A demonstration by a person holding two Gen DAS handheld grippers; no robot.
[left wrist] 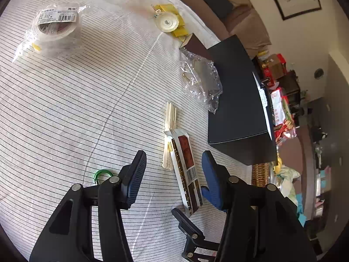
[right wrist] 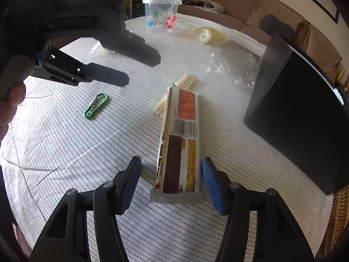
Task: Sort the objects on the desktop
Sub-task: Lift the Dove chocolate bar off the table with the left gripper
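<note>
A long snack bar package [right wrist: 177, 144] in white, brown and orange lies on the striped tablecloth [right wrist: 65, 152]. My right gripper [right wrist: 171, 172] is low over its near end, open, with the package between the jaws. The blue right pad [right wrist: 212, 185] is at the wrapper's edge and the left pad stands clear of it. My left gripper [left wrist: 174, 170] hangs open and empty above the same package [left wrist: 185, 170]. In the right wrist view the left gripper [right wrist: 139, 69] shows at upper left, above the table. A green carabiner [right wrist: 96, 106] lies to the left of the package.
A large black box [right wrist: 301, 120] stands close on the right. Cream sticks [right wrist: 187, 80] lie under the package's far end. Beyond are a crinkled clear bag [left wrist: 200, 80], a yellow packet with a white disc [left wrist: 168, 21], a bagged tape roll [left wrist: 54, 26] and a clear bucket [right wrist: 161, 13].
</note>
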